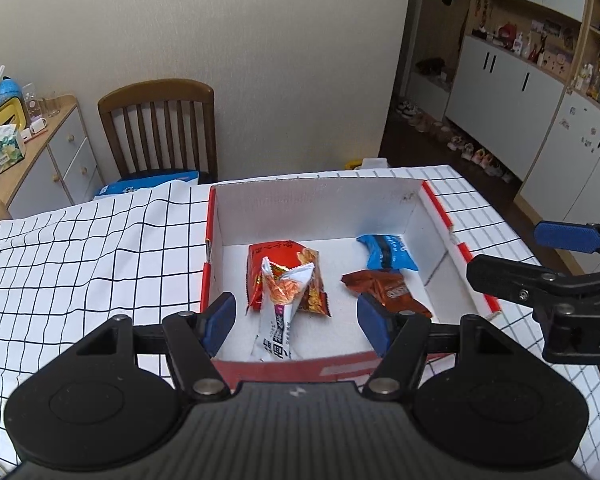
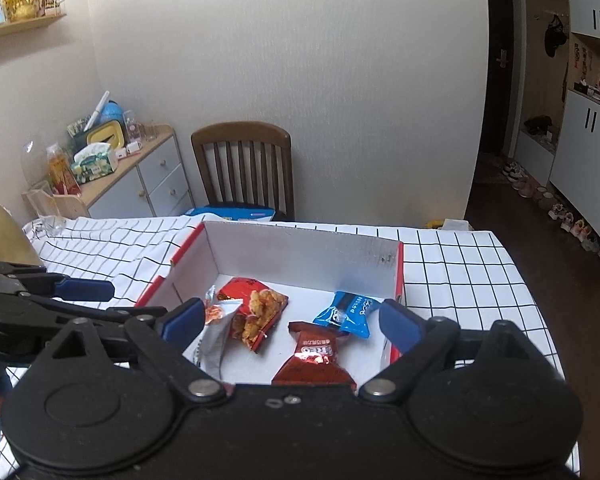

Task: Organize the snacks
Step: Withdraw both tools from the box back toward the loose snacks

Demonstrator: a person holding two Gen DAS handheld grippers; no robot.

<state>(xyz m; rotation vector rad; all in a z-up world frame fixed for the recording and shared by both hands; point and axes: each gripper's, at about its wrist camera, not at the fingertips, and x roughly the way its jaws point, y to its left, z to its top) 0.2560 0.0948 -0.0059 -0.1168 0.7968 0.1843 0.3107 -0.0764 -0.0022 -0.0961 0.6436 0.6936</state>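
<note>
Hanging above the near edge of the box (image 1: 320, 200), both tools are released and empty. The left gripper (image 1: 296, 320) has its jaws parted, with nothing pressed between the pads. The right gripper (image 2: 290, 322) stands wider still and also holds nothing.

Four snacks lie inside the box. Directly ahead of and below the left gripper sits the white packet (image 1: 278, 316), its long axis running straight away from the tool, roughly along the line it points. It leans on the red packet (image 1: 286, 276) just beyond it. Off to that gripper's right lies the brown packet (image 1: 384, 288), and beyond that the blue packet (image 1: 386, 252), near the box's right wall.

From the right gripper, the brown packet (image 2: 314, 360) lies closest, straight ahead and below between the open jaws, with the blue packet (image 2: 346, 312) just past it. The white packet (image 2: 216, 336) and red packet (image 2: 254, 312) lie off to its left.

So I judge the left tool is nearer the white and red pair, the right tool the brown and blue pair.
</note>
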